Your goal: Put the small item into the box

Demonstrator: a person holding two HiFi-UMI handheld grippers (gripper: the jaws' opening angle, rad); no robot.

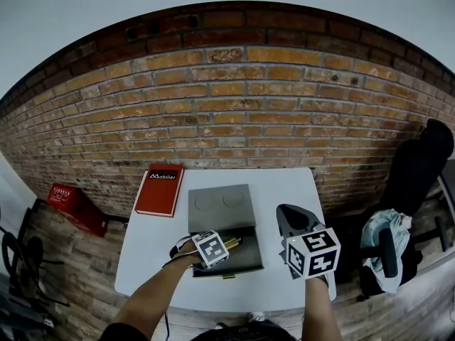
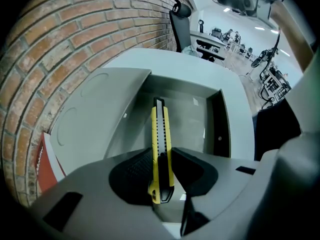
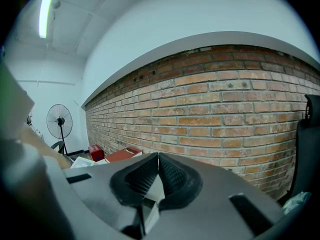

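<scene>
A yellow and black utility knife (image 2: pixel 161 144) is clamped between the pads of my left gripper (image 2: pixel 162 157), with its tip out over the open tray of the grey box (image 2: pixel 197 126). The box's lid (image 2: pixel 97 111) lies flat to the left of the tray. In the head view the left gripper (image 1: pixel 226 246) hovers over the box (image 1: pixel 249 261), and the knife (image 1: pixel 234 244) sticks out to the right. My right gripper (image 1: pixel 291 220) is raised to the right of the box. It points at the brick wall, and the right gripper (image 3: pixel 158 157) has its jaws closed together with nothing between them.
The box sits on a white table (image 1: pixel 149 251). A red book (image 1: pixel 160 190) lies at the table's far left corner. A red crate (image 1: pixel 75 206) stands on the floor to the left, and a black office chair (image 1: pixel 405 212) with cloth on it stands to the right. A fan (image 3: pixel 60 121) is by the wall.
</scene>
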